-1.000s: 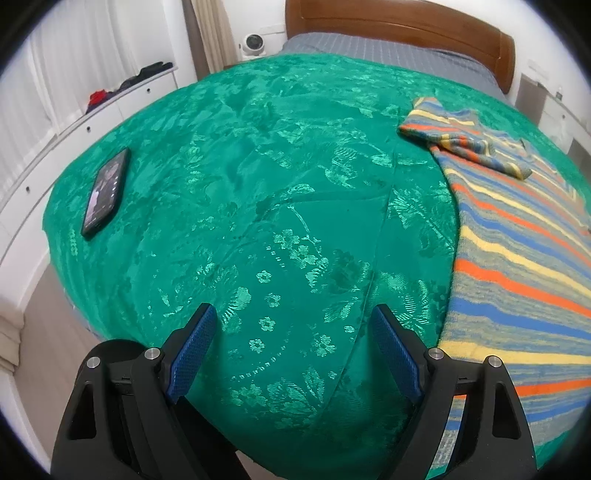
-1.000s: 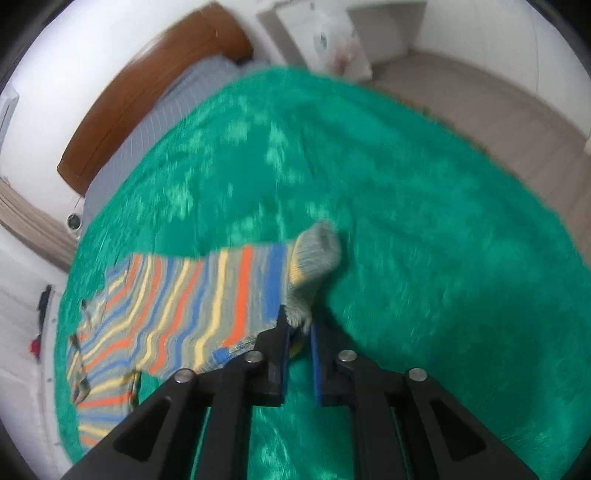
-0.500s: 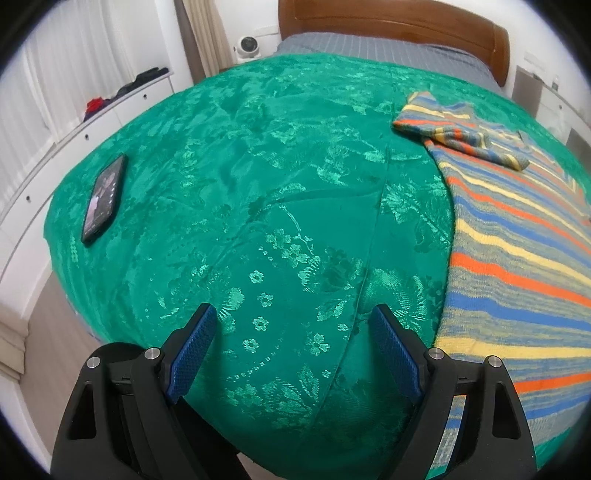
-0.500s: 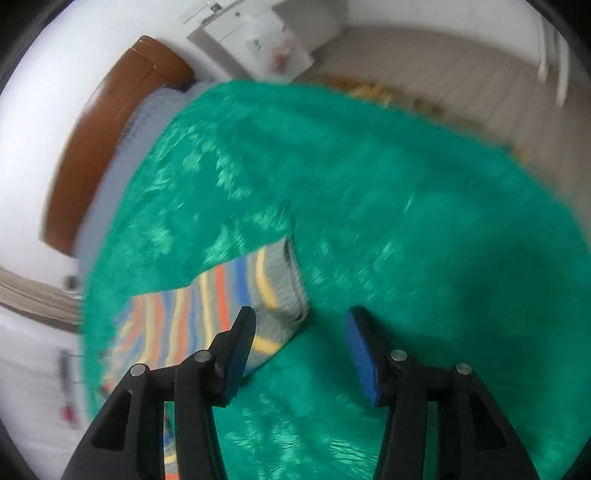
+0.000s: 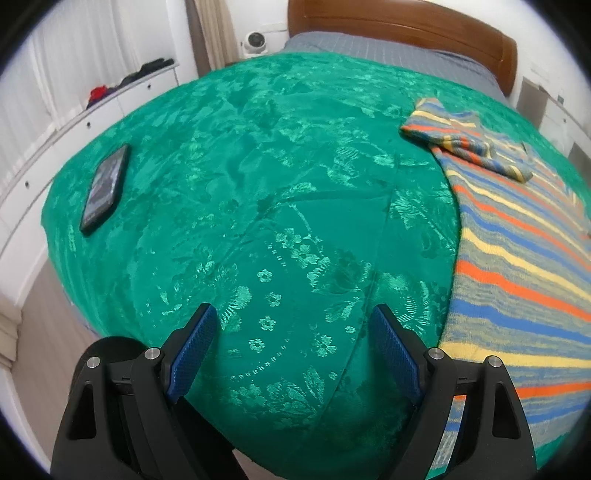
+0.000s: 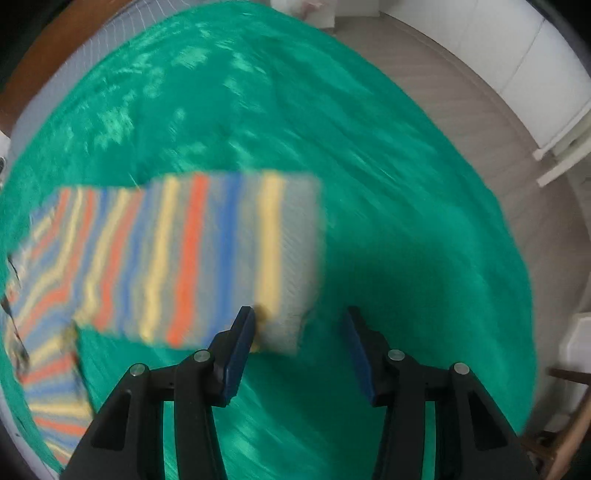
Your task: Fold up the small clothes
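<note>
A knitted sweater (image 5: 517, 266) with orange, blue, yellow and grey stripes lies on the green bedspread (image 5: 258, 184), at the right of the left wrist view. One sleeve (image 5: 465, 144) is folded across its far end. My left gripper (image 5: 295, 332) hangs open over bare bedspread, left of the sweater's hem, with nothing between its pads. In the blurred right wrist view the other sleeve (image 6: 207, 254) lies flat and stretched out. My right gripper (image 6: 299, 332) stands open just above the cuff end (image 6: 291, 258). Its left fingertip is over the cuff's near corner, and the pads do not press on it.
A black phone (image 5: 105, 188) lies on the bedspread at the left. A wooden headboard (image 5: 406, 33) and grey sheet are at the far end. White drawers (image 5: 110, 107) run along the left wall. Wooden floor (image 6: 461, 103) and white furniture (image 6: 535, 55) lie past the bed's right edge.
My right gripper has let go of the sleeve's cuff and opened. The sleeve now lies flat instead of bunched up. The right view has tipped further downward. The left gripper has not moved.
</note>
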Tool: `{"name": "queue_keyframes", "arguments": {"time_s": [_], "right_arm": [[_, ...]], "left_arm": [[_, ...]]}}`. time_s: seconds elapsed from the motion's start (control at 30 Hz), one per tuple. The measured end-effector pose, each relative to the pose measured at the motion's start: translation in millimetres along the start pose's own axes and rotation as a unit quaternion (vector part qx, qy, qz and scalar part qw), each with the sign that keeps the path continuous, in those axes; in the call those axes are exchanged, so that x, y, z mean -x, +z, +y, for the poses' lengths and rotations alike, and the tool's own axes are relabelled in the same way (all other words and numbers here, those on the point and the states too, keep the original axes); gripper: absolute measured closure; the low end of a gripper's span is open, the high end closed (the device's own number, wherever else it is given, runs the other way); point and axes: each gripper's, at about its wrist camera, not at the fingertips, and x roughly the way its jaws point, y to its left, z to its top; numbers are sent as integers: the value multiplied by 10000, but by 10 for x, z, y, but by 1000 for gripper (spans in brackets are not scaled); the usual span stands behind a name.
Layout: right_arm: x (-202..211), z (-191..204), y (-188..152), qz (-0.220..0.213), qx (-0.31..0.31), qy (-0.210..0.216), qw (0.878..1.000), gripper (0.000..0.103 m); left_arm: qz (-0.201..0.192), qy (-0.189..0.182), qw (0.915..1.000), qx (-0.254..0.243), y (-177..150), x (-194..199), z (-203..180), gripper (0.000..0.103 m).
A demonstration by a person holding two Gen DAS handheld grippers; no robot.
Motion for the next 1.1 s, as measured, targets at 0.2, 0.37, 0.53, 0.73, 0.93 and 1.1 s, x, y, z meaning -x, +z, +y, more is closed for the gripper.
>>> {"name": "queue_keyframes", "arguments": {"time_s": [0.2, 0.37, 0.53, 0.73, 0.93, 1.1], "right_arm": [[422, -15, -88, -1091, 200, 1462, 9830, 55], [-11, 150, -169, -629, 486, 1952, 9775, 54], [-103, -153, -316, -711, 229, 1739, 9819, 63], [309, -41, -708, -1178, 579, 1802, 9748, 51], [185, 260, -1278, -1046, 788, 1930, 9724, 51], [86, 441, -1645, -956, 988, 1945, 9712, 51]], "left_arm": [[57, -76, 9997, -245, 18, 20, -107, 16], [-324, -640, 9903, -1191, 367, 423, -411, 16], [-920, -1372, 9508, -2619, 963, 725, -1042, 7], [-168, -2043, 9159, -3452, 1650, -3, -1980, 14], [347, -1767, 8893, -4204, 1598, -553, -2443, 22], [1240, -2601, 8810, -3752, 1684, -845, -2315, 50]]}}
